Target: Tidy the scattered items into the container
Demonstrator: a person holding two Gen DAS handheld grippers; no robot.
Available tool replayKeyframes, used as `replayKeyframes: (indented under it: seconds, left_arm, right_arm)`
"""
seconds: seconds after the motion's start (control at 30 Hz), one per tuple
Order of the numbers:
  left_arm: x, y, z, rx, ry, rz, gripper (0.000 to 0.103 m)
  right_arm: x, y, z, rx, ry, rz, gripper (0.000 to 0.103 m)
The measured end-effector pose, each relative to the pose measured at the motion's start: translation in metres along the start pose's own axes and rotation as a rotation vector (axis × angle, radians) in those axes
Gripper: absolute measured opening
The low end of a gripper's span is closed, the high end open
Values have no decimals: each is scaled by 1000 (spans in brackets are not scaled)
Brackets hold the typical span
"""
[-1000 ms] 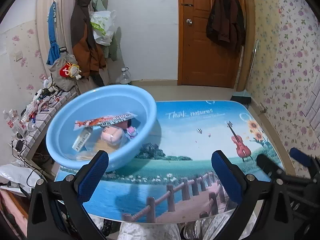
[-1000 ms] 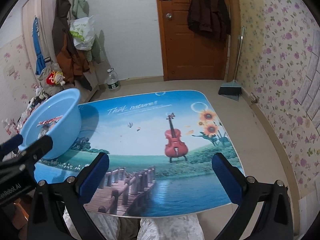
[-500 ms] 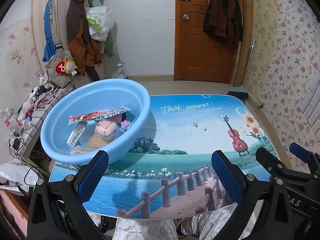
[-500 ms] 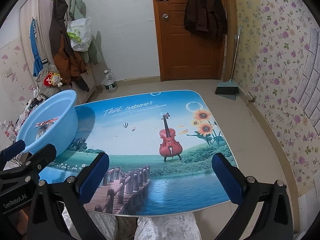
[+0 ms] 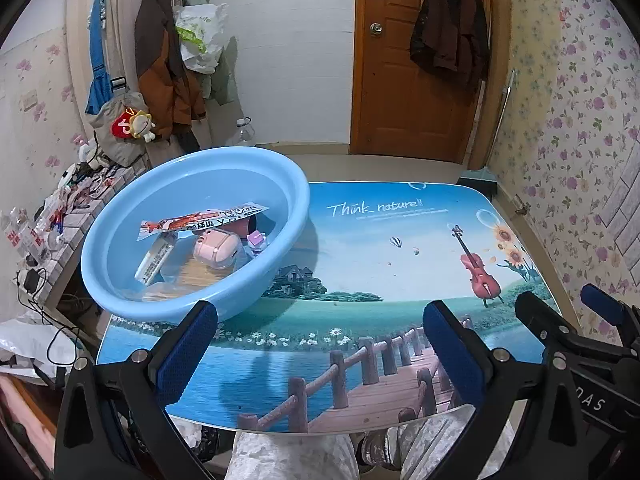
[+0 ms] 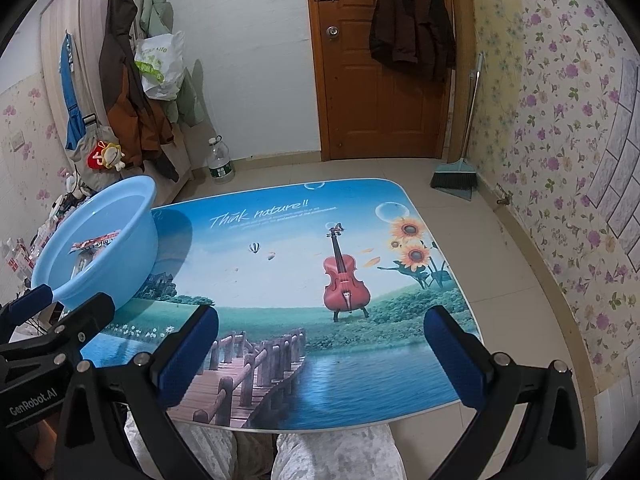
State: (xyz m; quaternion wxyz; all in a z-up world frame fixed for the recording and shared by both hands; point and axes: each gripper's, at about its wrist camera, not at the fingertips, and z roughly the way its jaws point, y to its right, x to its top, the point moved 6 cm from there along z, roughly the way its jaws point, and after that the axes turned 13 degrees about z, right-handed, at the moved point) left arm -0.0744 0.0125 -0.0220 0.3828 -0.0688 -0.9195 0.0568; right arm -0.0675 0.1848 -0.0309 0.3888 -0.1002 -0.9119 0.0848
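Blue basin [image 5: 192, 236] sits on the table's [image 5: 360, 272] far-left corner, holding a snack packet [image 5: 200, 218], a pink case [image 5: 216, 250] and other small items. Both views now sit higher and further back from the basin than a second ago. Left gripper [image 5: 320, 356] and right gripper [image 6: 322, 360] hang wide open and empty over the table's near edge. Beyond the basin: a wooden door [image 6: 372, 80], hung coats [image 5: 164, 60].
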Motion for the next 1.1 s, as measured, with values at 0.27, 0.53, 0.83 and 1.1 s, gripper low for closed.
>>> replayKeyframes:
  seconds: [0.27, 0.53, 0.83, 1.1]
  left_arm:
    - [-3, -5, 2, -1, -7, -7, 103]
    - [-3, -6, 1, 1, -1, -7, 103]
    - [-3, -8, 1, 2, 1, -5, 103]
    - [-1, -12, -2, 13, 15, -13, 103]
  right_arm:
    - [-1, 0, 0, -5, 0, 2, 103]
    - [-3, -2, 0, -7, -3, -4, 103]
    - [-3, -2, 1, -9, -6, -6, 103]
    - [-3, -5, 3, -5, -11, -15, 103]
